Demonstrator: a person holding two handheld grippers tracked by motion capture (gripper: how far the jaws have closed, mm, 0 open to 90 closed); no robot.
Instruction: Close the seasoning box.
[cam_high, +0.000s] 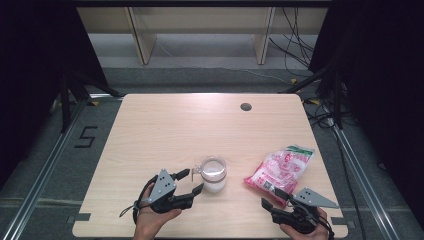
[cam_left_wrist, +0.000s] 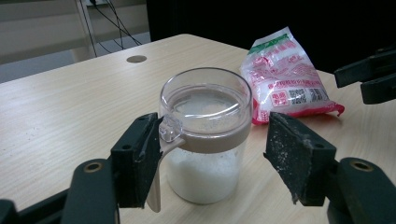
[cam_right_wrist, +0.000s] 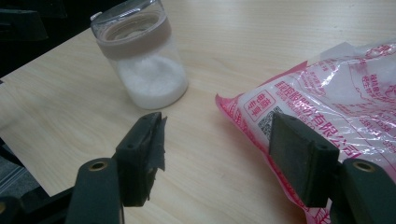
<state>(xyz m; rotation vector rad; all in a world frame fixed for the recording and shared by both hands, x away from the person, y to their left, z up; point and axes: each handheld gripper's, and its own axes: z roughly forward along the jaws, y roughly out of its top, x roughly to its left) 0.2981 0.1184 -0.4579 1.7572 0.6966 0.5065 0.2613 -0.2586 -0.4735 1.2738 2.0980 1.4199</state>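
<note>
1. At the left of the high view, the left claw (cam_high: 191, 181) was seen near the front edge of the bench (cam_high: 165, 125), carried in a hand (cam_high: 152, 220) that entered from the bottom of the picture.
2. The left claw was found released: in the left gripper view its jaws stood apart on either side of the jar (cam_left_wrist: 204, 135), the left pad just at the jar's clear lid tab, the right pad separated from the glass by a visible gap.
3. The jar (cam_high: 213, 174) was seen standing upright on the bench, just right of the left claw, with a clear lid, a brownish band beneath it and a white powder filling its lower part.
4. Further right, the pink-and-white printed bag (cam_high: 280, 169) was seen lying flat on the bench, apart from the jar.
5. At the far right, the right claw (cam_high: 272, 198) was held at the bag's near corner.
6. The right claw was likewise found released: in the right gripper view one jaw stood over bare wood and the other over the bag (cam_right_wrist: 327, 102); whether that pad touched the plastic could not be told.
</note>
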